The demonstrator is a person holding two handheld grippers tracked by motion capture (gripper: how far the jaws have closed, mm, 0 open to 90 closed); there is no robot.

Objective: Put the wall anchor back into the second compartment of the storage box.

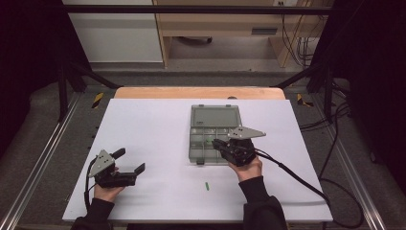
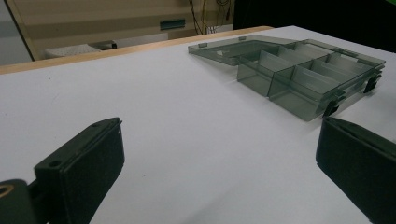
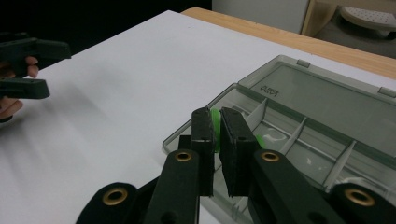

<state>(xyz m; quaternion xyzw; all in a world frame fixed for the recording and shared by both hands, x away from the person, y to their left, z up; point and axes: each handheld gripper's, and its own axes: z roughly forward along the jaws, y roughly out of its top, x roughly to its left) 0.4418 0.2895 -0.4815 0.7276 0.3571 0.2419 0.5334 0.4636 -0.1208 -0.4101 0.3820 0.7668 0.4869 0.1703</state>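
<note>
A smoky clear compartment box [image 1: 197, 154] lies open on the white table, its lid [image 1: 215, 116] folded flat behind it. My right gripper [image 1: 221, 145] hovers over the box's front compartments. In the right gripper view its jaws [image 3: 215, 116] are shut on a small green piece [image 3: 215, 122]. A second green bit [image 3: 260, 140] shows just behind the right jaw, and a green piece [image 1: 209, 140] lies in a compartment. My left gripper [image 1: 130, 160] rests at the table's front left with its jaws wide open and nothing between them [image 2: 219, 135]. The box [image 2: 299, 74] stands well beyond it.
A loose green piece [image 1: 207, 186] lies on the white table [image 1: 153, 134] in front of the box. The right gripper's cable [image 1: 297, 175] trails off the table's right edge. A wooden strip [image 1: 191, 92] borders the far edge. Metal frame bars stand at both sides.
</note>
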